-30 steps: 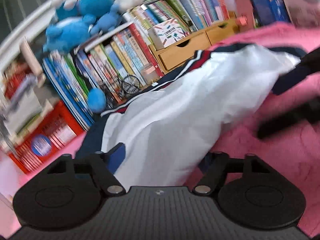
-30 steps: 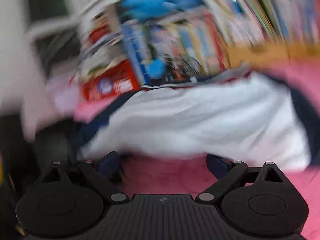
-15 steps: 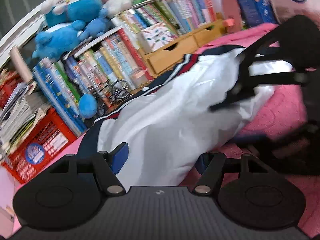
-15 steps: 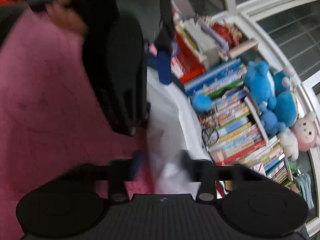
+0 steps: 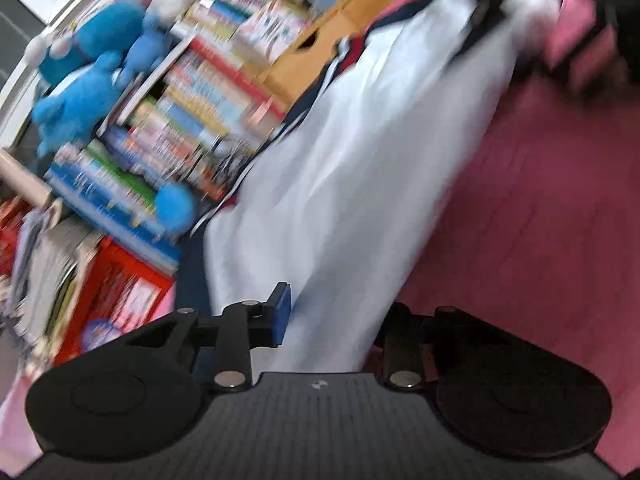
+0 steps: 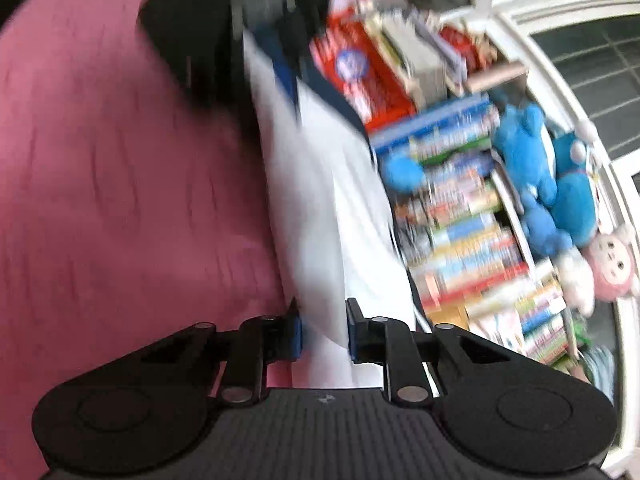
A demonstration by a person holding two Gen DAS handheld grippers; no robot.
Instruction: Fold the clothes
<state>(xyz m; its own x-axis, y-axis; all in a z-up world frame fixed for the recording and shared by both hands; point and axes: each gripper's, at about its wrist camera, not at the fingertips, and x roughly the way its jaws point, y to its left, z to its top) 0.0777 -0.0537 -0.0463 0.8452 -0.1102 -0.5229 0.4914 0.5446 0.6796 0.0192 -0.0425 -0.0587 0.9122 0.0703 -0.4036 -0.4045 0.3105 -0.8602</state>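
Observation:
A white garment [image 5: 360,160] with navy and red trim lies stretched across the pink cover [image 5: 540,240]. My left gripper [image 5: 332,316] is at its near end, jaws closing. The blue pad touches the cloth, which fills the gap and hides the other finger. In the right wrist view, the same garment [image 6: 320,200] runs away from my right gripper [image 6: 324,336]. Its jaws are closing, with a fold of white cloth pinched between both blue pads. Each view shows the other gripper as a dark blur at the garment's far end, the right gripper [image 5: 500,12] and the left gripper [image 6: 240,40].
Along the garment's far side stand rows of books [image 5: 208,92], wooden drawers [image 5: 312,48] and a red basket [image 5: 116,296]. Blue plush toys [image 5: 88,80] sit on top. A white window frame [image 6: 560,92] is behind them. The pink cover [image 6: 120,200] spreads on the other side.
Both grippers have sunk onto the garment and their jaws have narrowed around the cloth. The right wrist view has rolled sharply, and the left one a little.

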